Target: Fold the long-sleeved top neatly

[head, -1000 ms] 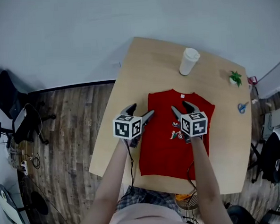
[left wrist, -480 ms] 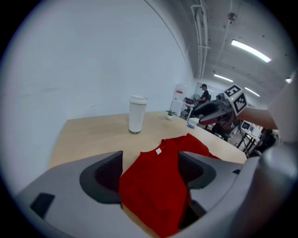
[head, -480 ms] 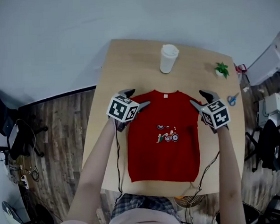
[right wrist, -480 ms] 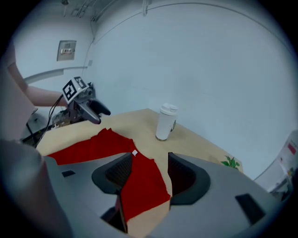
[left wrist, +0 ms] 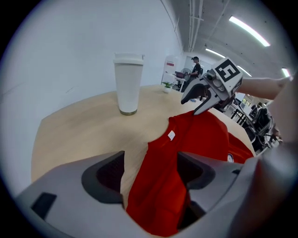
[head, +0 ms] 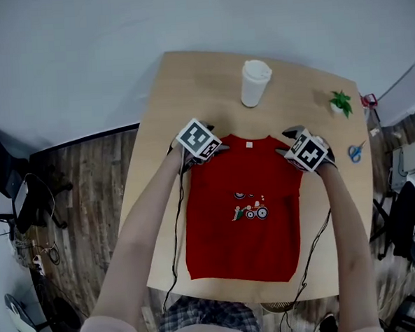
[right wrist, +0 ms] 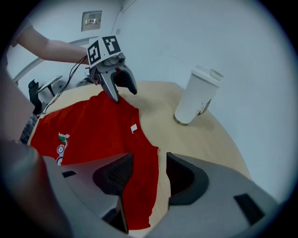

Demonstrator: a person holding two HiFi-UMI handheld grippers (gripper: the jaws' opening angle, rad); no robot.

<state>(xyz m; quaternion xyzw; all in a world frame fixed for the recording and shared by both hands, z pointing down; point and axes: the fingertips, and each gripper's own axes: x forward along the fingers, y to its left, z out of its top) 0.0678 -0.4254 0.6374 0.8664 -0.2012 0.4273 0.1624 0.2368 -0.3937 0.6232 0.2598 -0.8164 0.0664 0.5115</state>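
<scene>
Red top (head: 243, 230) lies flat, print up, on table (head: 188, 86), collar at far side. L gripper (left wrist: 151, 162) and R gripper (right wrist: 148, 169) each straddle a shoulder. Jaws apart, just narrowing; cloth between, not yet pinched. Rec.: pinch both shoulders level, equal depth, all layers caught, before lifting.

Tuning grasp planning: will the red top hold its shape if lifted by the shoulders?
Probably not: the red top lies limp and flat on the table, so it should drape and sag. Pushed, such thin cloth would likely bunch rather than slide whole.
</scene>
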